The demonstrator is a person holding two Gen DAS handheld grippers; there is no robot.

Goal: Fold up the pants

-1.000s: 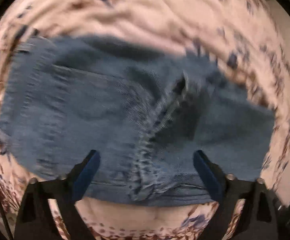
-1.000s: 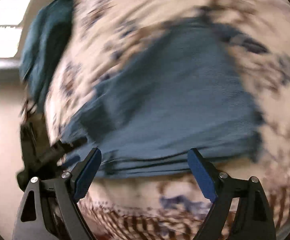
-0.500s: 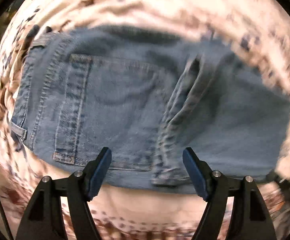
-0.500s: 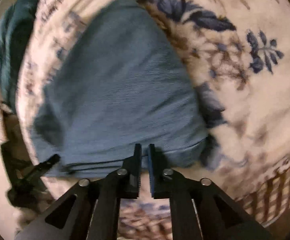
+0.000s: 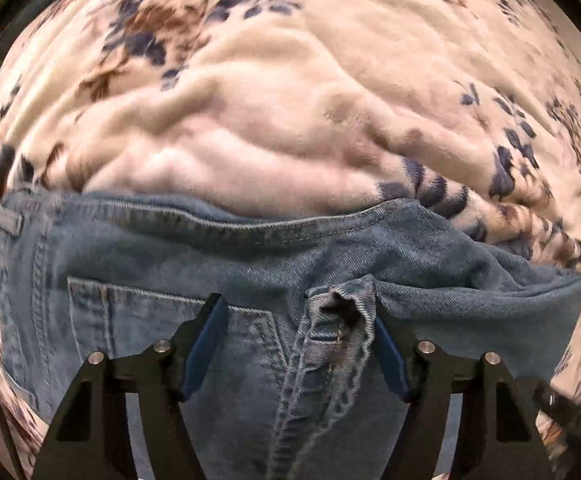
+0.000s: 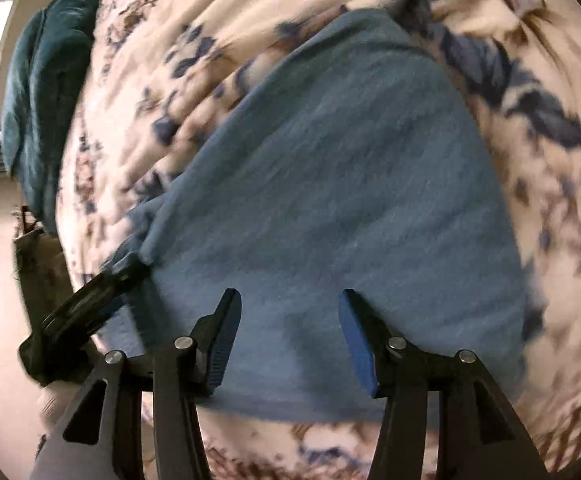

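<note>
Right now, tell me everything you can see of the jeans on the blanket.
The jeans are faded blue denim, folded into a compact stack on a cream floral blanket. The left wrist view shows a stitched seam along the far edge, a back pocket, a belt loop at the left and a thick crumpled seam standing up. The right wrist view shows a smooth plain panel with layered edges nearest the camera. The left gripper, jaws closing, straddles the raised seam; the right gripper, jaws opening, hovers over the panel.

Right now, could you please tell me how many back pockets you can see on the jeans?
1. A single back pocket shows in the left wrist view, left of the bunched seam and partly behind the tongs. A second may be hidden in the folds.
</note>
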